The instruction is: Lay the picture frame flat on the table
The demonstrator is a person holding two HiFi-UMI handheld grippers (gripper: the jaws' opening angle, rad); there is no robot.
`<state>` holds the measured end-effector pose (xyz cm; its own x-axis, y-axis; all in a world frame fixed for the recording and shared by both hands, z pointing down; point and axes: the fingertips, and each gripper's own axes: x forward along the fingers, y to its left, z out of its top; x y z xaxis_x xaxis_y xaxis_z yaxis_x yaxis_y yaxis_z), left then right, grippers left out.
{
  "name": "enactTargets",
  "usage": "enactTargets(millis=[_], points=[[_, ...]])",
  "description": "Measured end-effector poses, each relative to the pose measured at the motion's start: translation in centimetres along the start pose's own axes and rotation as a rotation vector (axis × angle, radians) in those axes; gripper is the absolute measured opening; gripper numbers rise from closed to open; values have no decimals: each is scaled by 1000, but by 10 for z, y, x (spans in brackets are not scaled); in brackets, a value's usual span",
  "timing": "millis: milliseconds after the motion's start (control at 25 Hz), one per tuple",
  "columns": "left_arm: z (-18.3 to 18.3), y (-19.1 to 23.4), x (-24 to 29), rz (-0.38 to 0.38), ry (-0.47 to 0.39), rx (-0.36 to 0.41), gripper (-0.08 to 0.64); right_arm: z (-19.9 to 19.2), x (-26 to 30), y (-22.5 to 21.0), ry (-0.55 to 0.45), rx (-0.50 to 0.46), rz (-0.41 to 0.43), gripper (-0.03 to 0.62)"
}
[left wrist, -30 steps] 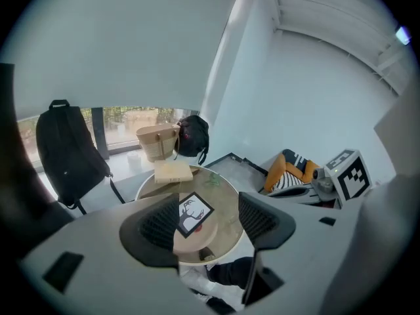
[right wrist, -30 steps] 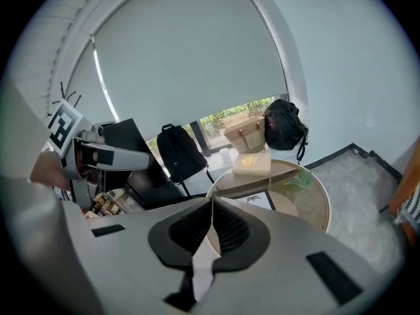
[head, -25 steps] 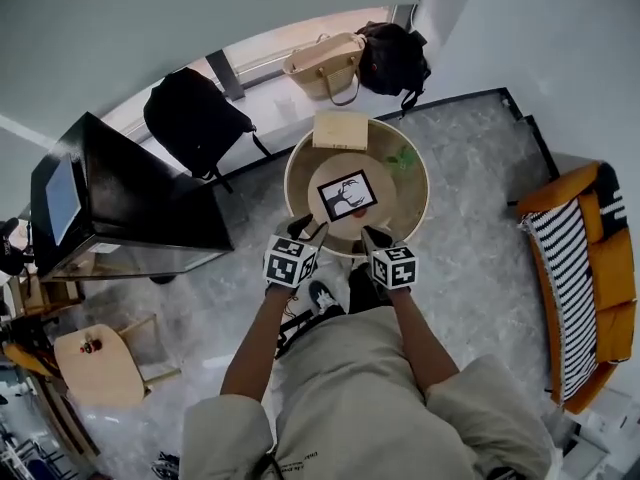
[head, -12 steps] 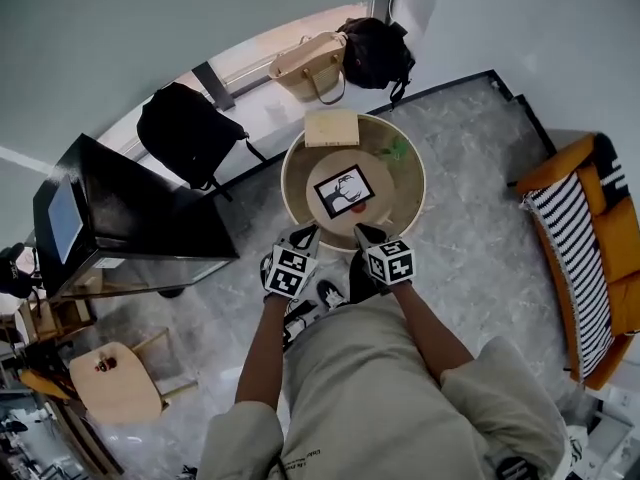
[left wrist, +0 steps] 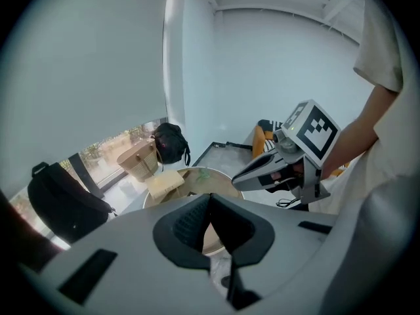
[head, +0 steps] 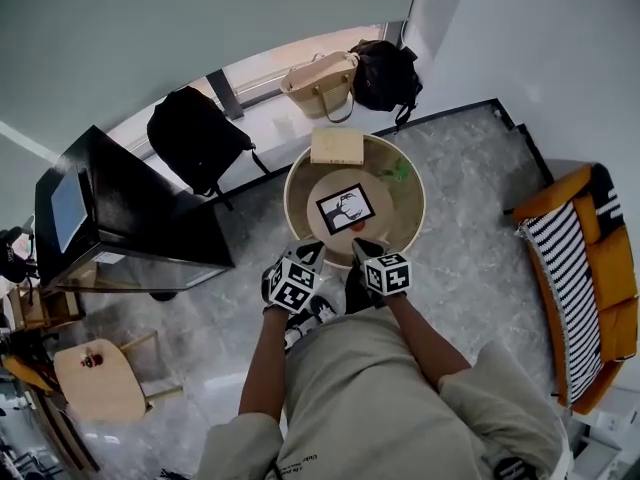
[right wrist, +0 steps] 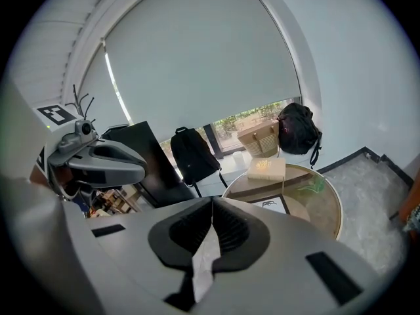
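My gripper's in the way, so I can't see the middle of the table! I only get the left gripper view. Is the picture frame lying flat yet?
Observer: Yes. In the head view the picture frame lies flat, picture up, on a round mat in the middle of the table.
Operator: Is the other gripper grabbing it?
Observer: No. The right gripper shows, in its own view, jaws shut with nothing between them.
Operator: Is anything next to the frame?
Observer: A small red thing sits at the frame's near edge. I can't tell what it is.
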<state>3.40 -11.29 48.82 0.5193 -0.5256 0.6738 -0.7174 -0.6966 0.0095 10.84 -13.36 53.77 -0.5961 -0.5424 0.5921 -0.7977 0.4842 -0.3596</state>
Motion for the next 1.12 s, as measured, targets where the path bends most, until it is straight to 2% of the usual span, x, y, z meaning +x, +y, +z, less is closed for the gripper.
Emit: enactTargets(millis=[80, 240, 440, 760, 1120], points=[[-3, 2, 0, 4, -4, -5, 21, -2, 2, 1, 7, -4, 5, 32], [-7, 9, 1, 28, 27, 75, 21, -2, 8, -1, 34, 10, 7, 32], [-3, 19, -2, 32, -1, 16, 21, 11, 14, 3, 27, 2, 10, 32], [-4, 23, 1, 30, -7, 12, 21, 14, 16, 0, 13, -20, -10, 32], [-1, 26, 5, 28, -29, -17, 21, 15, 12, -12, -13, 8, -43, 32]])
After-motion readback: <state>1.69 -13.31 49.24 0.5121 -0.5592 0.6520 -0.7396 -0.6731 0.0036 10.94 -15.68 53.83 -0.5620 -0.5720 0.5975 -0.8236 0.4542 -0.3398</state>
